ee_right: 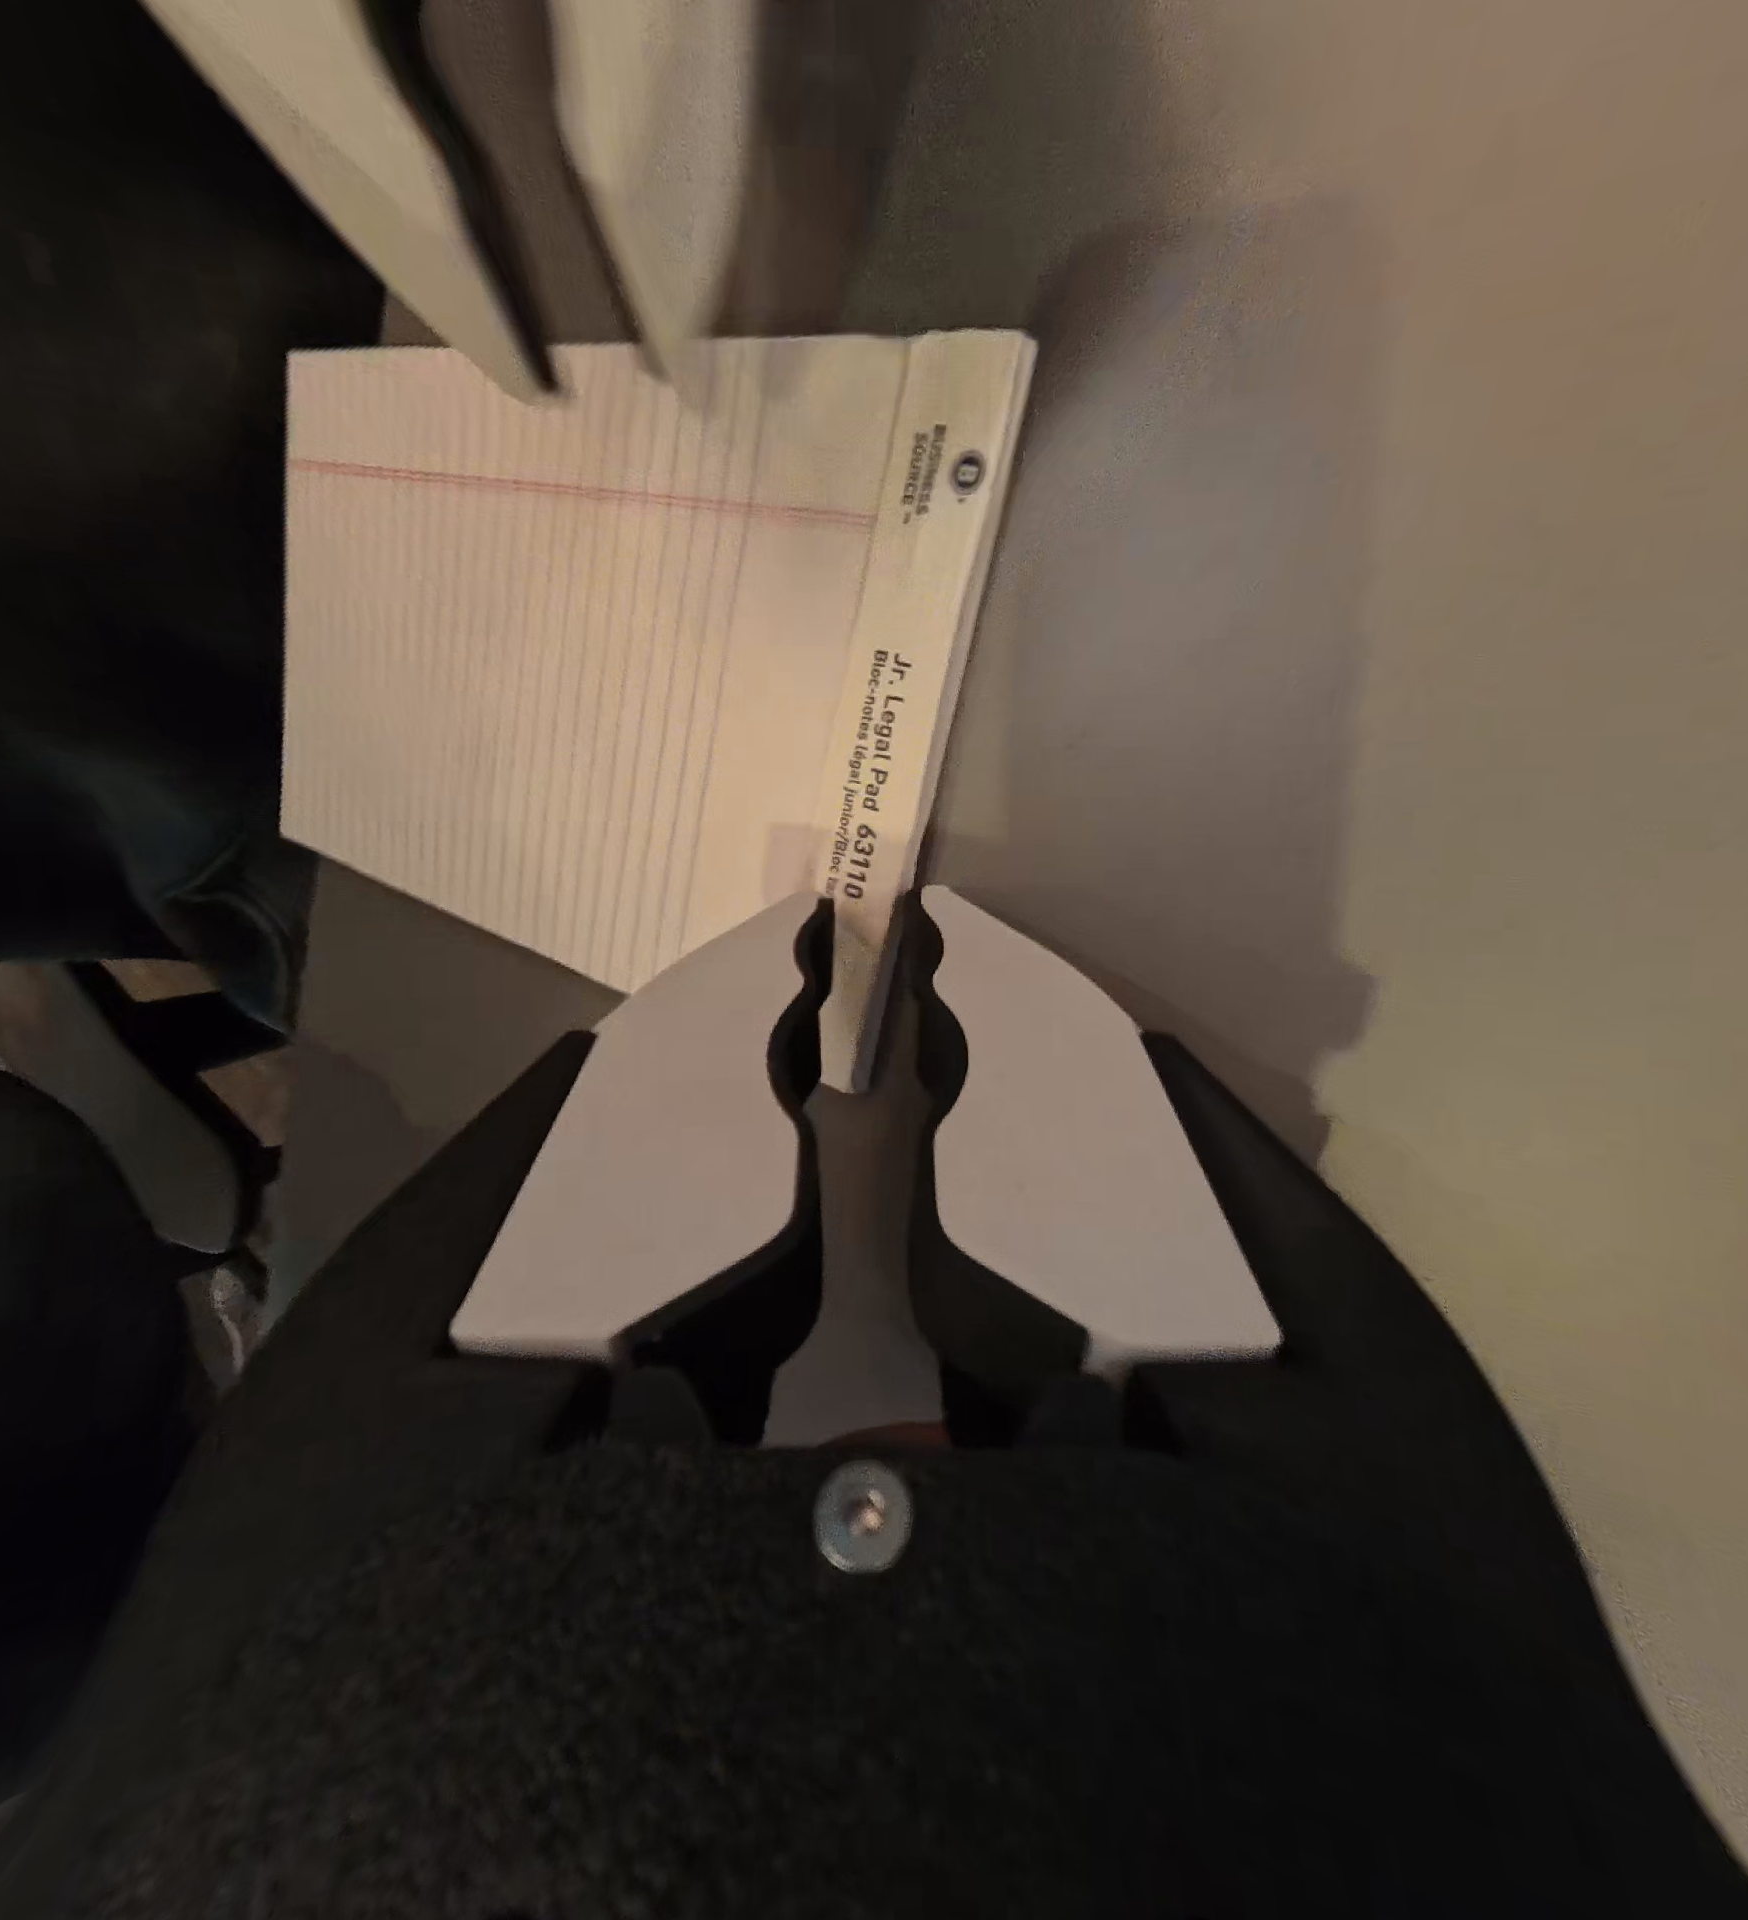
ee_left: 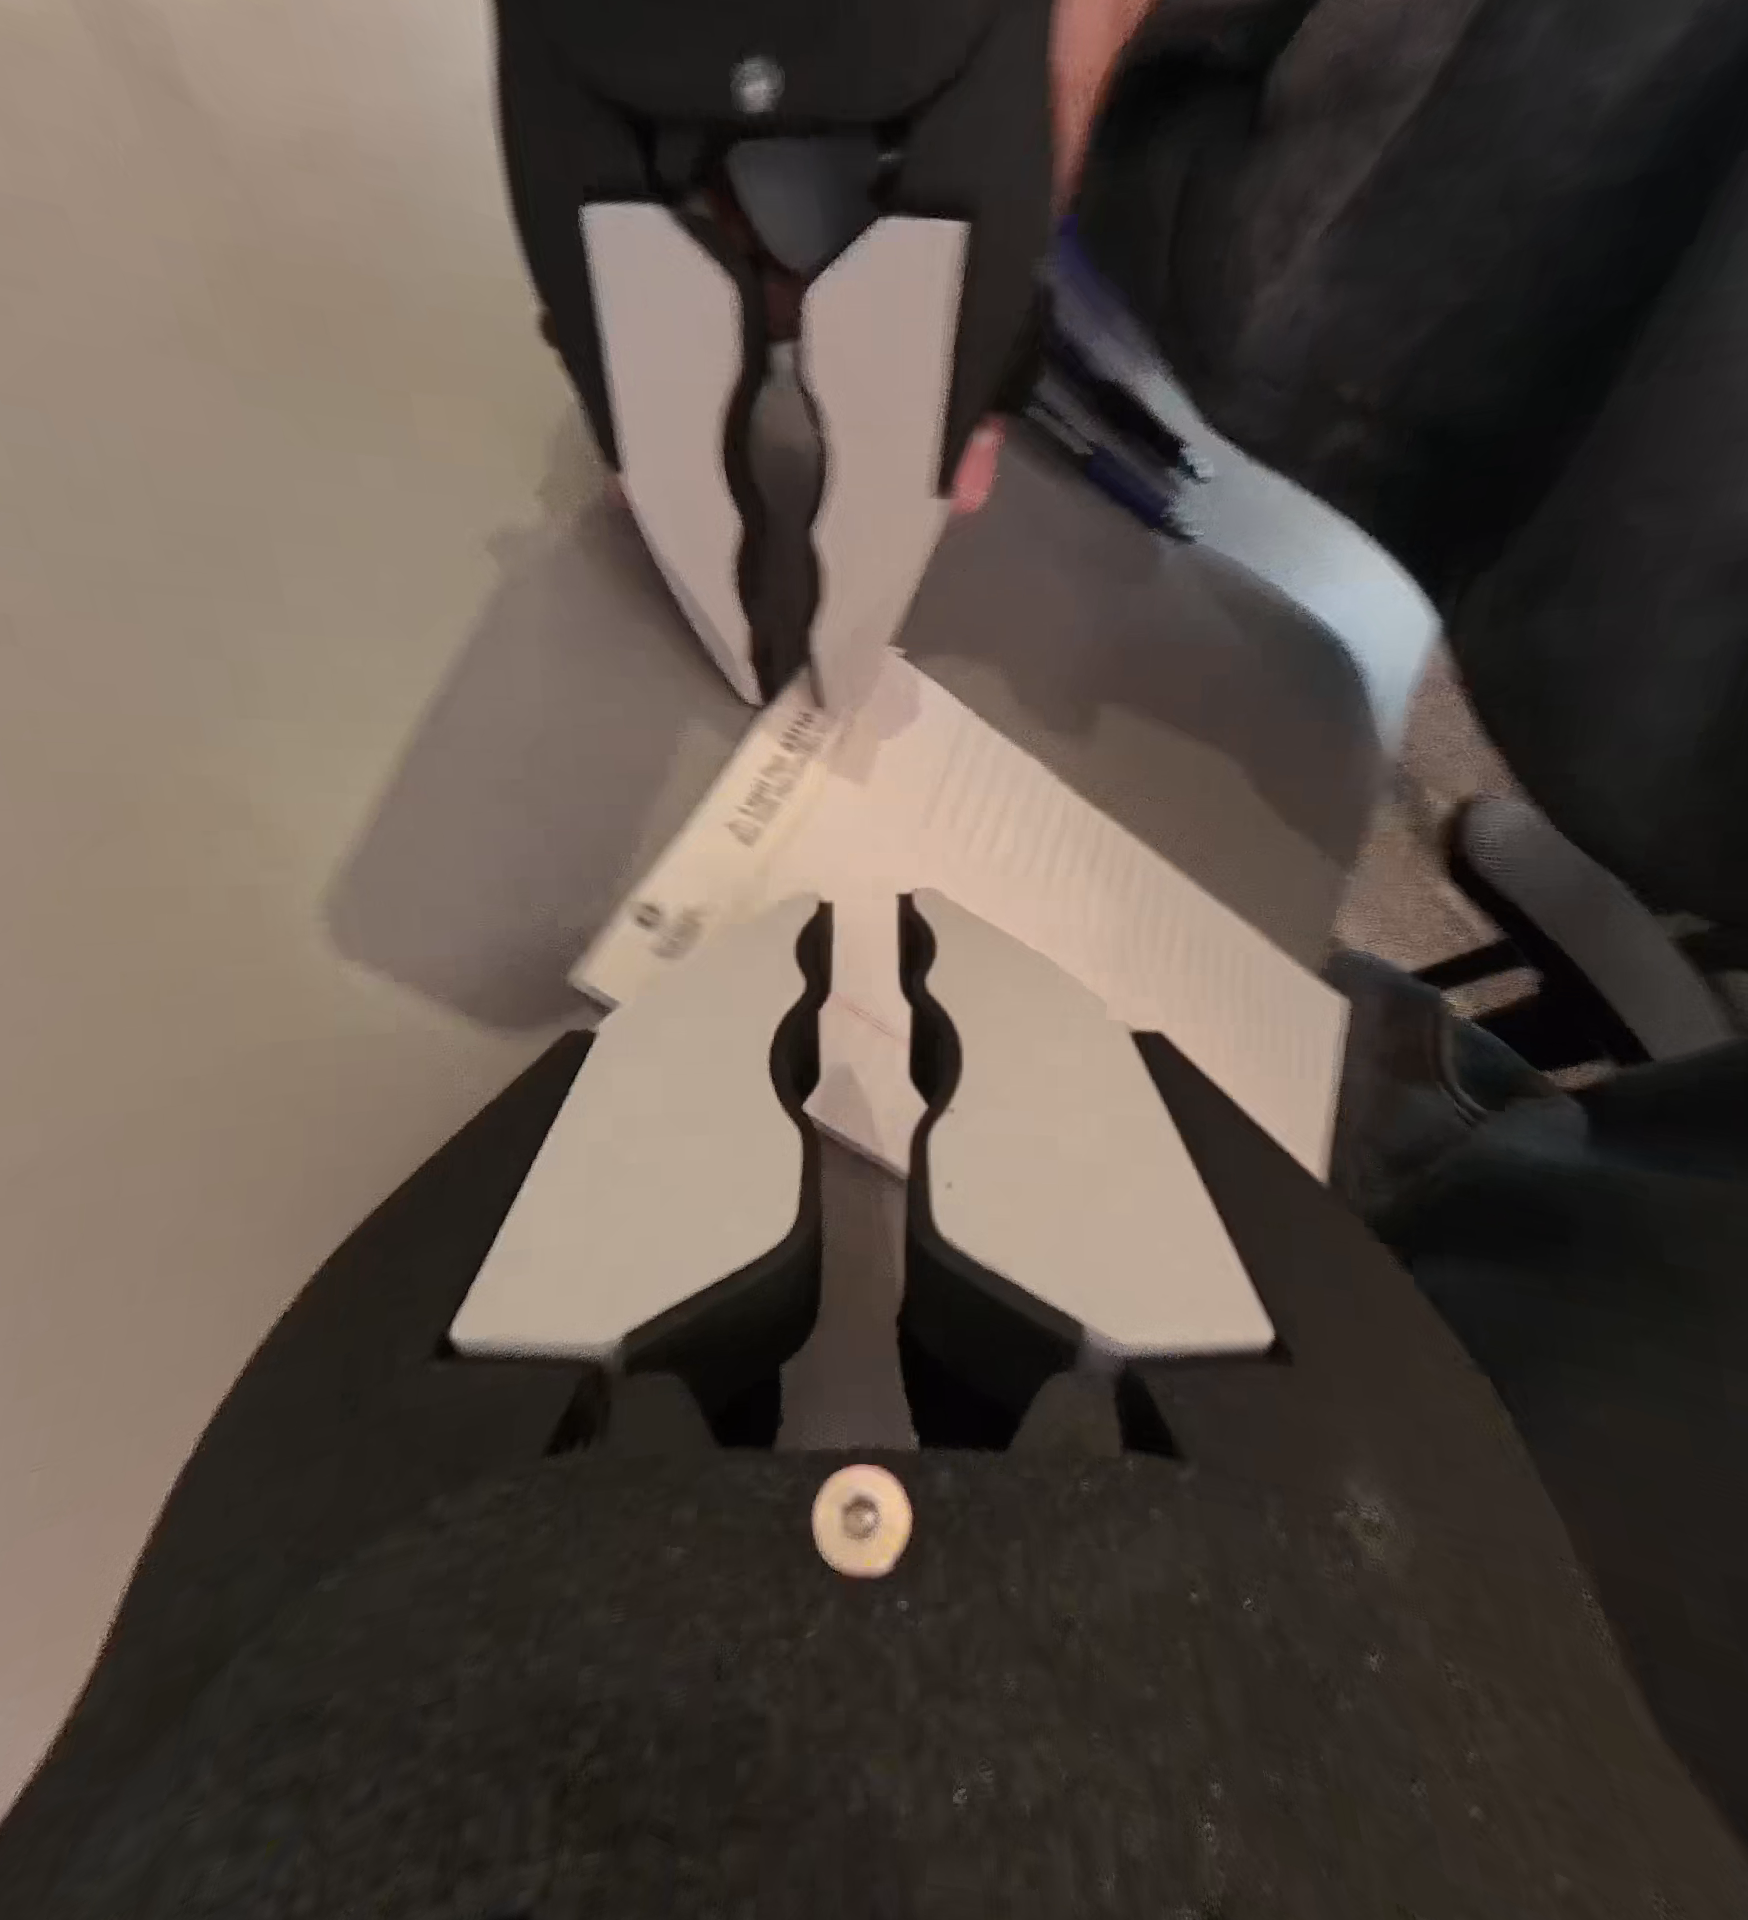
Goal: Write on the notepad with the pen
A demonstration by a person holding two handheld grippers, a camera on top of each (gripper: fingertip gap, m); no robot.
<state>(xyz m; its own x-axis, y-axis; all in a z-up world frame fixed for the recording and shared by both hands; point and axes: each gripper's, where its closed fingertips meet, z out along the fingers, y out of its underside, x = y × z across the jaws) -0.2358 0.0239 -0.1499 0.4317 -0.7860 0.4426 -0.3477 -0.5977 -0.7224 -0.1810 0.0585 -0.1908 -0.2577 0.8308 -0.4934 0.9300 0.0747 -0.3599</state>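
Observation:
A white lined notepad lies on a pale table, its printed header strip toward the table's middle. My left gripper is over the pad's near corner, jaws closed to a narrow slit, with nothing held. My right gripper points down at the header corner, jaws also nearly together. In the right wrist view the pad runs under my right gripper, the header strip showing through the slit. My left gripper touches down on the pad's far end, blurred. No pen is in view.
The table's rounded edge runs close beside the pad. Beyond it stands a dark office chair with its wheeled base on carpet. A hand holds the right gripper. Dark clothing lies along the pad's side. Some 8 cm of space lies between my two pairs of fingers.

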